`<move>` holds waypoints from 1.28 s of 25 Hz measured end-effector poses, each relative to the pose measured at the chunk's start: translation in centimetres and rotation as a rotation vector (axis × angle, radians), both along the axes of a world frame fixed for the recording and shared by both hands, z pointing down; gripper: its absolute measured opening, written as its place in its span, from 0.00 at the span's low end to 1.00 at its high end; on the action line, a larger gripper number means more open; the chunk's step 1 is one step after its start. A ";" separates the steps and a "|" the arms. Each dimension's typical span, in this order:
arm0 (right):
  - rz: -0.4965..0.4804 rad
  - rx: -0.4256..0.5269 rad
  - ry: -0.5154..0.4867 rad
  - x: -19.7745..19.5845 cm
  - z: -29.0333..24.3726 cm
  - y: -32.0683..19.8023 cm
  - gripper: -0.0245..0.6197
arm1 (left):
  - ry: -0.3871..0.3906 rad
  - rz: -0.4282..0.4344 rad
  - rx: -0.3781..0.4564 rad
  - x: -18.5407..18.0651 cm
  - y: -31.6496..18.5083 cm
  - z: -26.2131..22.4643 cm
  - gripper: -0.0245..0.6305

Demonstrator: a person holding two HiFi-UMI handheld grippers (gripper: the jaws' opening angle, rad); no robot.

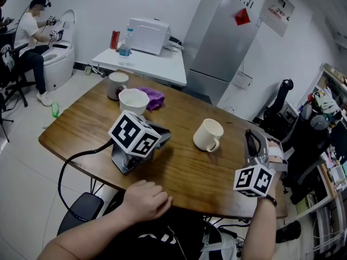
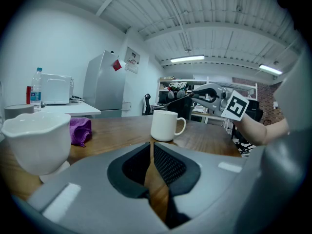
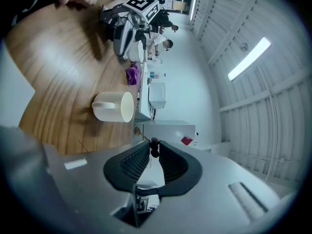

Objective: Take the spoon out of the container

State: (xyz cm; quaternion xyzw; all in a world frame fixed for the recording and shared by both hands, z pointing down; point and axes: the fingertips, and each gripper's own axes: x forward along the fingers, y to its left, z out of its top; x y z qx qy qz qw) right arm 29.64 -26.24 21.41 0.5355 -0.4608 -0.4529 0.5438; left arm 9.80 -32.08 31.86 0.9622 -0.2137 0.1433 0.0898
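In the right gripper view my right gripper [image 3: 154, 143] is shut on the thin handle of a small wooden spoon [image 3: 138, 130], whose round bowl sticks out past the tips. In the head view that gripper [image 1: 250, 135] is held in the air over the table's right edge. The cream mug [image 1: 208, 135] stands upright on the wooden table [image 1: 81, 129], to the left of it. No spoon shows in the mug's mouth [image 3: 127, 106]. My left gripper [image 1: 164, 136] lies on the table, jaws shut and empty [image 2: 151, 145]. A bare hand [image 1: 144, 199] rests near it.
A white bowl [image 1: 133, 101], a brownish cup [image 1: 116, 84] and a purple cloth [image 1: 154, 97] sit at the table's far side. A black cable [image 1: 70, 161] hangs over the near edge. Behind are a white side table [image 1: 142, 63], a fridge [image 1: 222, 42] and a seated person [image 1: 30, 37].
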 end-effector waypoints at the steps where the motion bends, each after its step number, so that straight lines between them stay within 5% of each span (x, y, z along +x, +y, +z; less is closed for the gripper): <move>1: 0.013 -0.006 -0.007 0.6 0.3 0.0 0.14 | 0.000 0.000 0.000 0.0 0.0 0.0 0.07; 11: 0.110 -0.071 -0.103 4.9 4.4 -0.8 0.14 | 0.000 0.000 0.002 0.0 -0.1 0.0 0.07; 25: 0.321 -0.238 -0.704 12.2 8.5 -0.8 0.13 | -0.001 -0.001 0.001 0.0 -0.1 -0.1 0.07; 32: 0.382 -0.388 -0.766 13.2 11.6 -0.2 0.11 | -0.001 0.001 0.001 0.0 -0.1 -0.1 0.07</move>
